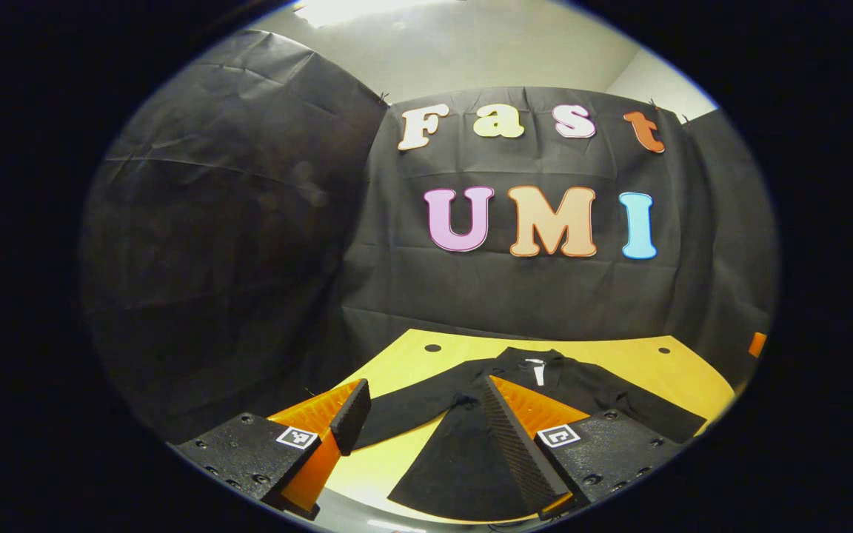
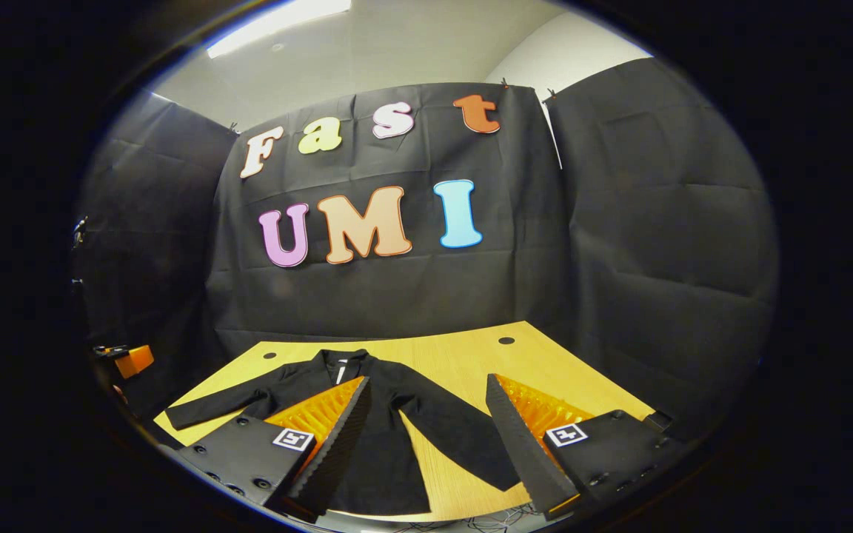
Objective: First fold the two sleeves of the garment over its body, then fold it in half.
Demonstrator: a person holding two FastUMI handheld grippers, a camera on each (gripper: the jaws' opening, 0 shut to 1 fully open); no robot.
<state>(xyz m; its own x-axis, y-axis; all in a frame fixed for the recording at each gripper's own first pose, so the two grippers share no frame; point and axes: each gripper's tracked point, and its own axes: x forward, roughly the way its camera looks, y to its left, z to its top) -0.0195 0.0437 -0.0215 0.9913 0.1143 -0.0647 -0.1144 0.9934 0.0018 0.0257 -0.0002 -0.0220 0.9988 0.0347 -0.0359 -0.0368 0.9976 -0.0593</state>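
Nothing is folded yet: the black jacket (image 2: pixel 367 422) lies flat on the desk (image 2: pixel 463 363) with both sleeves spread, and your left gripper (image 1: pixel 419 414) and right gripper (image 2: pixel 426 422) hover with jaws apart.

Black garment (image 2: pixel 367 414) — white neck tag — on a yellow wood-grain table (image 2: pixel 456 355).

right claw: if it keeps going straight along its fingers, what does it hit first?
Most likely the black garment: its outstretched sleeve lies flat on the wooden table, right between the open right claw fingers. Depth is unclear; on a higher line it would pass over toward the booth wall.
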